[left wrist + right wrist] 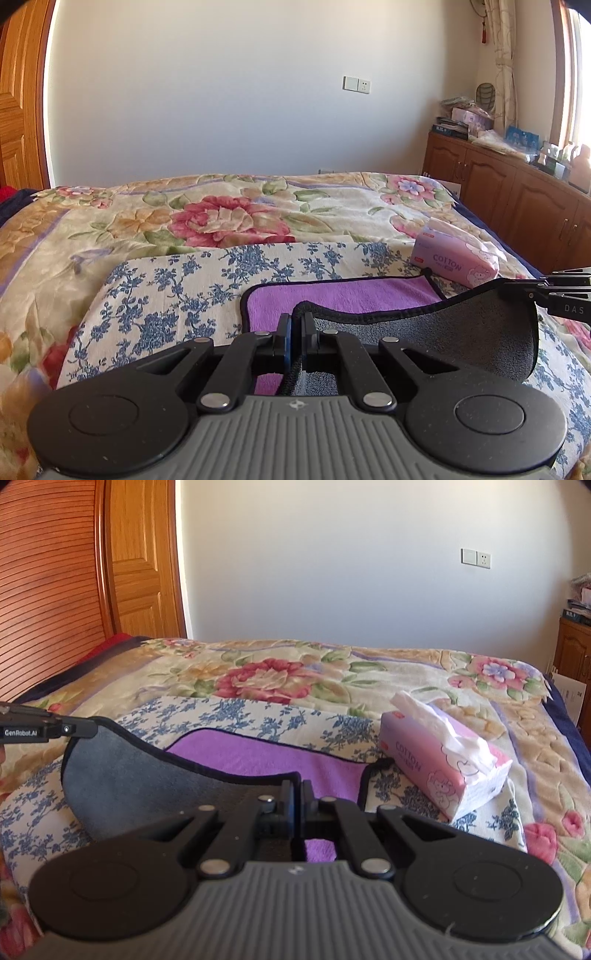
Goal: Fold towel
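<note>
A towel, purple on top and grey underneath with black trim, lies on a blue-flowered cloth on the bed. Its near edge is lifted and sags between the two grippers, grey side facing me. My left gripper is shut on the near left corner of the towel. My right gripper is shut on the near right corner. Each gripper also shows in the other's view: the right gripper at the frame's right, the left gripper at the frame's left. The far half of the towel rests flat.
A pink tissue pack lies on the blue-flowered cloth just right of the towel. A floral bedspread covers the bed. A wooden cabinet stands on the right, a headboard on the left.
</note>
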A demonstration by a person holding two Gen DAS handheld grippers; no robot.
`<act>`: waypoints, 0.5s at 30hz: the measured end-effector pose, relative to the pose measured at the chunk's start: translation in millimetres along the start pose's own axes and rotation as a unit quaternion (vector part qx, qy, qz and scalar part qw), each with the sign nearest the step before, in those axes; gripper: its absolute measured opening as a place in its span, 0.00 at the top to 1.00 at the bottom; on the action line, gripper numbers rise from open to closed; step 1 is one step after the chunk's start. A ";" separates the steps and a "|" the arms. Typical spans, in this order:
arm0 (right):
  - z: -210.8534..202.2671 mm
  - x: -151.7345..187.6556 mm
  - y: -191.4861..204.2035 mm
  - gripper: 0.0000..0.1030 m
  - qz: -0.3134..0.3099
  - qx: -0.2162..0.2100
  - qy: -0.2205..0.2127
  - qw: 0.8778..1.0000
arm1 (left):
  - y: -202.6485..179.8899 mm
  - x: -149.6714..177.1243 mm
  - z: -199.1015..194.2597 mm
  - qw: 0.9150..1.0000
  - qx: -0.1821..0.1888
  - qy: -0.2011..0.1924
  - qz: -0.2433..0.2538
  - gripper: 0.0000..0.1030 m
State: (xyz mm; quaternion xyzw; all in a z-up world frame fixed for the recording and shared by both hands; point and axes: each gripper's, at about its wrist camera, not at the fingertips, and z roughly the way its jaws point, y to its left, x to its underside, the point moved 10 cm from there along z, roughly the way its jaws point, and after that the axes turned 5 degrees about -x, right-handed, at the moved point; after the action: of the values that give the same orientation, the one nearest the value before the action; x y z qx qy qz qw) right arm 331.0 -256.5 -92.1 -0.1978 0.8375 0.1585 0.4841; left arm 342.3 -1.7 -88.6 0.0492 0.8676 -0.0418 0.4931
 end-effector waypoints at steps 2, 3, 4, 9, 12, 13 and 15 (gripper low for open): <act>2.7 -2.0 -0.4 0.96 -0.004 0.002 -0.002 1.000 | 0.4 -2.2 2.4 1.000 -0.001 -0.001 0.001 0.94; 4.0 -2.8 -0.5 0.96 -0.006 0.003 -0.003 1.000 | 0.9 -3.0 3.6 1.000 -0.001 -0.001 0.001 0.94; 5.5 -3.3 -0.6 0.96 -0.007 0.003 -0.003 1.000 | 1.0 -3.9 5.1 1.000 -0.001 -0.001 0.001 0.94; 11.5 -6.8 -2.9 0.96 -0.012 0.006 -0.008 1.000 | 3.1 -7.3 13.9 1.000 -0.006 -0.002 0.003 0.94; 15.5 -7.1 -4.4 0.96 -0.013 0.007 -0.009 1.000 | 4.8 -7.5 20.9 1.000 -0.004 0.002 0.002 0.94; 17.3 -7.2 -5.1 0.96 -0.014 0.007 -0.009 1.000 | 5.2 -7.4 22.7 1.000 -0.005 0.002 0.003 0.94; 20.3 -7.1 -5.8 0.96 -0.017 0.008 -0.007 1.000 | 5.7 -7.1 25.8 1.000 -0.006 0.003 0.005 0.94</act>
State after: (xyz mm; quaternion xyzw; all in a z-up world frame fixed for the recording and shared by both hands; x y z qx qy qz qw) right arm 352.2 -251.0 -96.1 -0.2067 0.8317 0.1455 0.4944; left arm 368.6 0.6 -95.8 0.0509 0.8690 -0.0341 0.4910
